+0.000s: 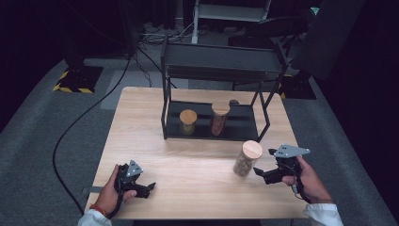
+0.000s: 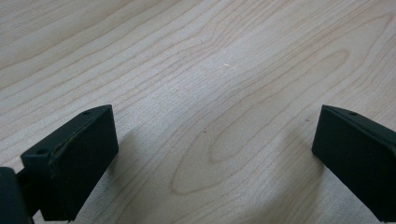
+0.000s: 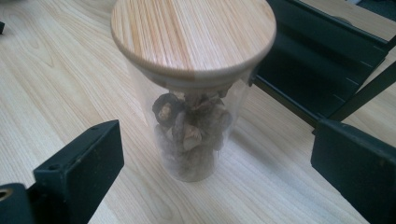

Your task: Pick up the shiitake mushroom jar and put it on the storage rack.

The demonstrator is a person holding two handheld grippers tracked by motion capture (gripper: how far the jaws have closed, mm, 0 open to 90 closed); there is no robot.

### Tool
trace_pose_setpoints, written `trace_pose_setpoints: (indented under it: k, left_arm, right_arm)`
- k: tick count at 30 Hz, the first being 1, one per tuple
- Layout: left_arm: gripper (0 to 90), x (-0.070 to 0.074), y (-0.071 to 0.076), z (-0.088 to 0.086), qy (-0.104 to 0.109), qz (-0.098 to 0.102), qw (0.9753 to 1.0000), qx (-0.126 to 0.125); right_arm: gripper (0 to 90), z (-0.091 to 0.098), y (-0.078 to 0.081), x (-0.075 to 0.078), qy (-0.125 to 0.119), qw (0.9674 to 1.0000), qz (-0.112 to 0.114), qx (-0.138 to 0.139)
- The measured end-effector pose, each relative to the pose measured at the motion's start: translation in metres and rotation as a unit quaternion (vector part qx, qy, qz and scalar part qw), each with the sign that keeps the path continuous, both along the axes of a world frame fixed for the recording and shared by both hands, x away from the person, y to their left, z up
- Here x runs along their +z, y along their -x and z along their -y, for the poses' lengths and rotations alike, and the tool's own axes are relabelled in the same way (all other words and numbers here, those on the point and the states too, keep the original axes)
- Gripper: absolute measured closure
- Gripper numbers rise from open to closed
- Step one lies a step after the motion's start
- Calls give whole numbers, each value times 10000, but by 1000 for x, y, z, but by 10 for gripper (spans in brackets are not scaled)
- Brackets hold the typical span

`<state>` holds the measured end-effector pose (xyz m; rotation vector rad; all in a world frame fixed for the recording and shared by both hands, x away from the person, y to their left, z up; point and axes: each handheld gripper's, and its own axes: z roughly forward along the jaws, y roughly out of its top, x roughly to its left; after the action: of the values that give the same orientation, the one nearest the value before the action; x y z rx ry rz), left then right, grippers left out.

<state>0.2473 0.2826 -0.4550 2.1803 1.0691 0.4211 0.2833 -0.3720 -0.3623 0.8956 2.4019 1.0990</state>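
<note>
— Three jars, by my count. One glass jar (image 1: 247, 159) with a wooden lid (image 3: 193, 35) stands out on the bench (image 1: 188, 188), near the right side, just in front of the black rack (image 1: 221, 70).

— And the other two?

— Both sit on the rack's bottom shelf (image 1: 244, 125): a short jar (image 1: 188, 122) to the left, a taller jar (image 1: 219, 118) with reddish-brown contents just right of it.

— What's in the one on the bench?

— Dark, lumpy dried pieces, filling the lower part. It stands upright.

— Is the right hand-held gripper (image 1: 264, 174) on it?

— No. Its jaws are spread wide, released, and in the right gripper view the jar stands between them but farther off, touching neither. From above, the tips sit just right of the jar.

— And the left one?

— The left hand-held gripper (image 1: 141, 189) is at the near left of the bench, well apart from the jars. Its jaws are spread too, with bare wood between them, holding nothing.

— The hands?

— The left hand (image 1: 110, 188) and right hand (image 1: 308, 181) each wrap a gripper's body, white sleeves at the near edge.
</note>
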Motion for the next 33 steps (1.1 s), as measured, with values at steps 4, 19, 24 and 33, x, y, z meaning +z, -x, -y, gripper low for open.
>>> trace_pose_setpoints:
  k: [4,19,24,33]
  left_arm:
    - [0,0,0,0,5,-3,10000,3]
    - [0,0,0,0,0,0,10000,-1]
    - [0,0,0,0,5,-3,10000,4]
    - [0,0,0,0,3,0,10000,-2]
  right_arm:
    - [26,-4,-2,1,-22,10000,-12,42]
    - [31,-18,-16,5,-132,9997,-129,139]
    - [42,-21,-20,6,-210,9996,-188,92]
    - [102,-27,-27,9,-372,9990,-259,9]
